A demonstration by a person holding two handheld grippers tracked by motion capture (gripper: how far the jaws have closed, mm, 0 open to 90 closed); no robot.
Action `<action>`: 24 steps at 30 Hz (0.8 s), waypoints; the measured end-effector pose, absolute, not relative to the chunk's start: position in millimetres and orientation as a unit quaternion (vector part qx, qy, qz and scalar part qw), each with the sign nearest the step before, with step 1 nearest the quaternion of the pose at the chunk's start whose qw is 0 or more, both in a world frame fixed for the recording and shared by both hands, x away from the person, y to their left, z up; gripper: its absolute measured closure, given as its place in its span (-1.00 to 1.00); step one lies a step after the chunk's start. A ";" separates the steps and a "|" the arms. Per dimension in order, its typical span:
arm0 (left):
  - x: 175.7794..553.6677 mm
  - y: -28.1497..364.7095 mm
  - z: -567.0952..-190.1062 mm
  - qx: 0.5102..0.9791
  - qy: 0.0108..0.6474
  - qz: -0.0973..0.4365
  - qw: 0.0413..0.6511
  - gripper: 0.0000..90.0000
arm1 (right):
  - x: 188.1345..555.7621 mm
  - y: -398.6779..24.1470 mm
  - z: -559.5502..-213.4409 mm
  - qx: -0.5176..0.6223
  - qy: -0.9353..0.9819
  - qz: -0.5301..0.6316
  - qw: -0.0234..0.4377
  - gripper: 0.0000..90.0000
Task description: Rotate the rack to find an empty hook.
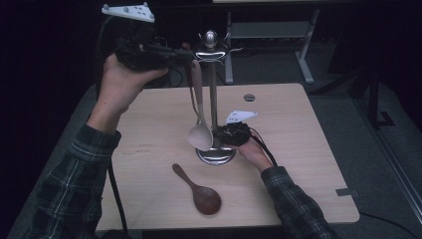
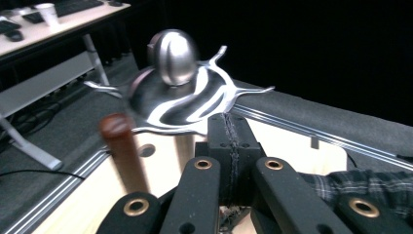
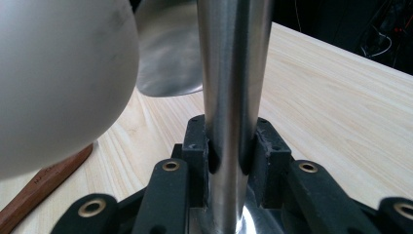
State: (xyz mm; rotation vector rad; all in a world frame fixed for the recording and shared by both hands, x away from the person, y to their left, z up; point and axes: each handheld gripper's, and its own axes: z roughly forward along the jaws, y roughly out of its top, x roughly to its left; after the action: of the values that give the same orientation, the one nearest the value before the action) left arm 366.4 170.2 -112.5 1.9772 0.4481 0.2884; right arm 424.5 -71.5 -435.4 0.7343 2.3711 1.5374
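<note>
Left gripper [image 1: 186, 54] is raised at upper left of the high view, level with the crown of the metal utensil stand [image 1: 213, 99]. Its jaws are fully closed, pads pressed together with nothing between them in the left gripper view. A pale spoon [image 1: 200, 130] hangs from the stand's top, bowl low beside the pole. Right gripper [image 1: 225, 135] sits at centre frame, jaws clamped on the stand's pole [image 3: 229, 97] just above the base. A dark wooden spoon [image 1: 199, 191] lies flat on the table [image 1: 298, 149], lower centre, apart from the stand.
</note>
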 end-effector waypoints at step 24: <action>375.3 168.0 -121.9 0.833 0.206 0.145 0.492 1.00 | 423.0 -70.3 -435.2 0.247 0.810 0.517 0.125 0.59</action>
State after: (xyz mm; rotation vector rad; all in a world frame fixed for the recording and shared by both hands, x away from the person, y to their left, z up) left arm 375.3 168.0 -121.9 2.0228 0.4995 0.3523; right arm 423.0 -70.3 -435.2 0.7194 2.3600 1.5068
